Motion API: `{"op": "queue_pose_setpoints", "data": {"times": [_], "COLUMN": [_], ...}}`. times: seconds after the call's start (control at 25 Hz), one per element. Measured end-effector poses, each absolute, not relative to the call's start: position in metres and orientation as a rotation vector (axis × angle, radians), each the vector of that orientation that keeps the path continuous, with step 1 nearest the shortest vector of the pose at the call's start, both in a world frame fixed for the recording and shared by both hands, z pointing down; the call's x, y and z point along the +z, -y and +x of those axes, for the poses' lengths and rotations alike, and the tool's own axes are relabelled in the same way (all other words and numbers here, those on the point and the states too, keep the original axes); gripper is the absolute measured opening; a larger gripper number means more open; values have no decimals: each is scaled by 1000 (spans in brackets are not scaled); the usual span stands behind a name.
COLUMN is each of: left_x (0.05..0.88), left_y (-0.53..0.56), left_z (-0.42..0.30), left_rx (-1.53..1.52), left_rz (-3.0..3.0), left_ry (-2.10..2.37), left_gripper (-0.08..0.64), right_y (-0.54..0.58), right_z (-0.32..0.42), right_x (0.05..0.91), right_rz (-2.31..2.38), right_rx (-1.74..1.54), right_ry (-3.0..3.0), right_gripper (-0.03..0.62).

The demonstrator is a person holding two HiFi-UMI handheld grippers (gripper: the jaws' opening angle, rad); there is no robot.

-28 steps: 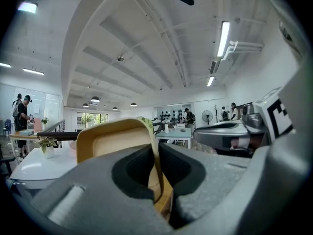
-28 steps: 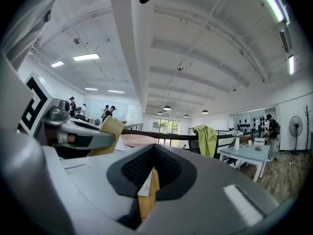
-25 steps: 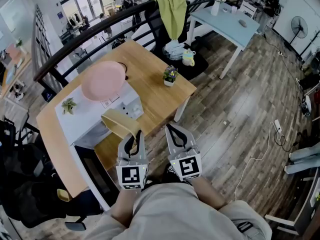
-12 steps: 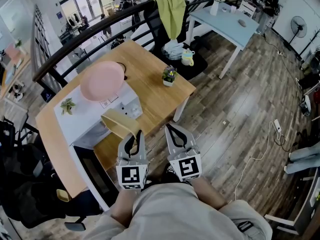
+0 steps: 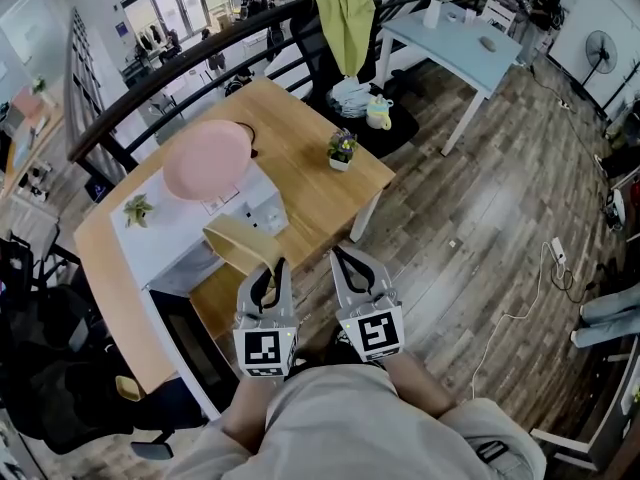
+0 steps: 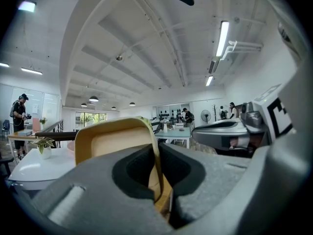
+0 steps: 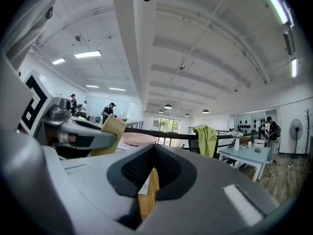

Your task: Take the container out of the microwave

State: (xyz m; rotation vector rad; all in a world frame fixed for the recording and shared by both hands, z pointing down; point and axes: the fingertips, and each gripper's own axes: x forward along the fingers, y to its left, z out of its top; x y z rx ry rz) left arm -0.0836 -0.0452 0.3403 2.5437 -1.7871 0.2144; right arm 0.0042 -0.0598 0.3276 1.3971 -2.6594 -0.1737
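Note:
A tan, shallow container [image 5: 240, 244] hangs tilted in the air in front of the white microwave [image 5: 185, 236]. My left gripper [image 5: 277, 266] is shut on its rim. In the left gripper view the container's thin wall [image 6: 110, 141] runs between the two pads of the left gripper [image 6: 156, 148]. My right gripper [image 5: 340, 255] stands beside it to the right, shut and empty, apart from the container. In the right gripper view the right gripper [image 7: 154, 147] shows pads that meet at the tips, and the container [image 7: 111, 129] shows at the left.
The microwave's dark door [image 5: 190, 343] hangs open at the lower left. A pink plate [image 5: 207, 160] and a small plant [image 5: 137, 209] sit on top of the microwave. On the wooden table [image 5: 300, 183] stands a potted plant [image 5: 340, 151]. A black railing [image 5: 150, 83] runs behind it.

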Motion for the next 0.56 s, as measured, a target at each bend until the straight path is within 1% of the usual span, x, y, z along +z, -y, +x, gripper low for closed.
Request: {"op": "queue_pose_setpoints", "data": {"times": [0.12, 0.28, 0.56], "left_x": [342, 342, 343], "left_y": [45, 45, 47], "left_z": [-85, -85, -85], "left_rx": [219, 213, 225], "left_rz": [2542, 2533, 2541], "left_ry": [1789, 1790, 1791], "left_gripper": [26, 26, 25], "right_y": [60, 60, 63], "right_z": [4, 3, 4], "right_x": [332, 329, 332], "right_rz": [1414, 1382, 1398], "right_rx": [-132, -182, -158], "right_ry": [2666, 2659, 2662], "right_gripper": [11, 11, 11]}}
